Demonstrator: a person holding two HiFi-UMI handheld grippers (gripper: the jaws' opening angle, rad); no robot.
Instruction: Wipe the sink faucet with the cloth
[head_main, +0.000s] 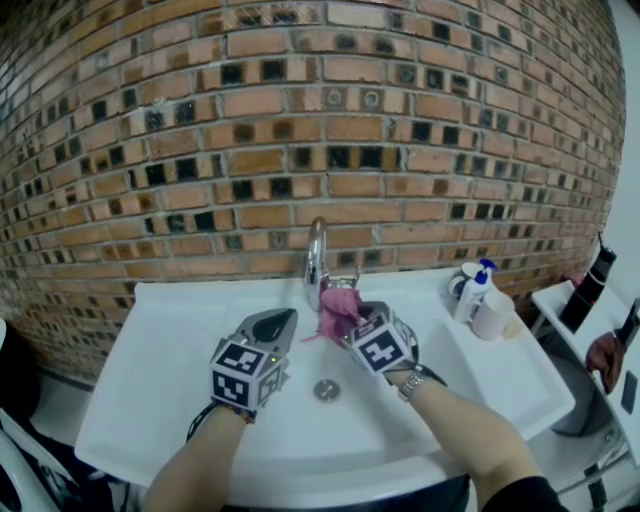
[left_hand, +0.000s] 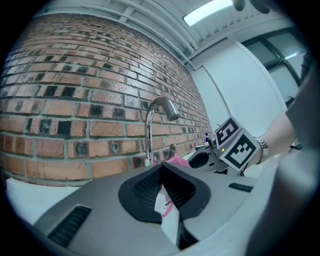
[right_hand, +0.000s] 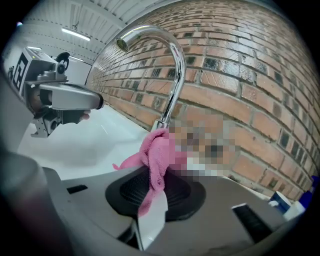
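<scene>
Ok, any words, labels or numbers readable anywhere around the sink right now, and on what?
No readable text in any view.
pump bottle: label too small and blurred to read.
dark bottle: no legible print.
left marker cube and right marker cube: black-and-white square patterns only, no words or numbers.

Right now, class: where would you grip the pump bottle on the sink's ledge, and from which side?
Grip the pump bottle round its upright white body, below the blue pump head, probably coming from the basin side: a white container crowds its right and the brick wall backs it.
</scene>
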